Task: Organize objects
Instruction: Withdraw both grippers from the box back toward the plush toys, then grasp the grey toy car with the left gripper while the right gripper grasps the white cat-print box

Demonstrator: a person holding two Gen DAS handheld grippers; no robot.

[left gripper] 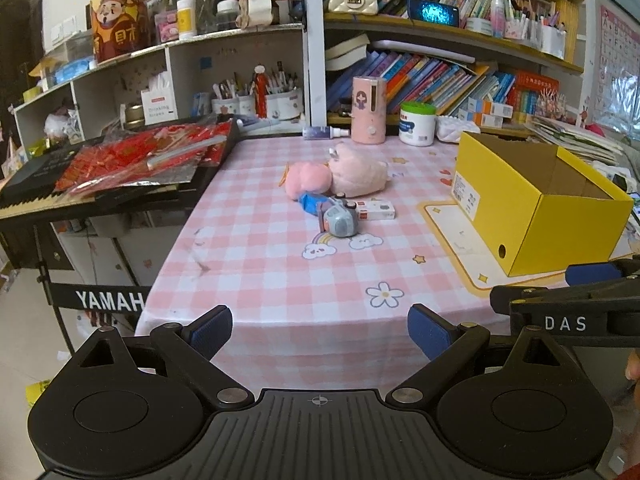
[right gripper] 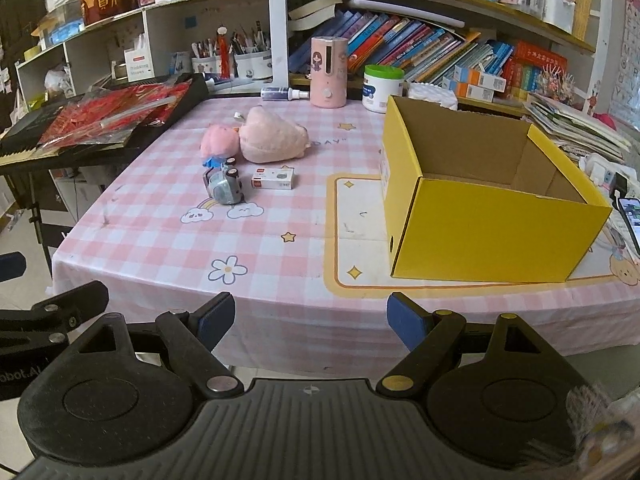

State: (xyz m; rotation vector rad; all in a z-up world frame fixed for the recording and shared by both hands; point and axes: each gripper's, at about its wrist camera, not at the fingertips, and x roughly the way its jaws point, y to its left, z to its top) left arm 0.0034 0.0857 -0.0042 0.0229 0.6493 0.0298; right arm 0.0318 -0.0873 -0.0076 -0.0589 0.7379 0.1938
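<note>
A pink plush toy (left gripper: 358, 174) (right gripper: 272, 134), a smaller pink plush with a blue part (left gripper: 308, 182) (right gripper: 218, 142), a grey toy car (left gripper: 340, 220) (right gripper: 226, 188) and a small white box (left gripper: 374, 209) (right gripper: 274, 178) lie together mid-table. An open, empty yellow cardboard box (left gripper: 532, 204) (right gripper: 480, 200) stands to their right. My left gripper (left gripper: 320, 330) is open and empty over the table's near edge. My right gripper (right gripper: 310, 320) is open and empty at the near edge, in front of the yellow box; it also shows in the left wrist view (left gripper: 560, 300).
The table has a pink checked cloth (left gripper: 280, 264) (right gripper: 160, 240). A pink dispenser (left gripper: 368, 110) (right gripper: 329, 72), a white jar (left gripper: 417, 124) (right gripper: 382, 88) and a spray bottle (left gripper: 324, 133) stand at the back. A keyboard with red packets (left gripper: 132, 160) (right gripper: 100, 120) is at left. A phone (right gripper: 630, 216) lies at right.
</note>
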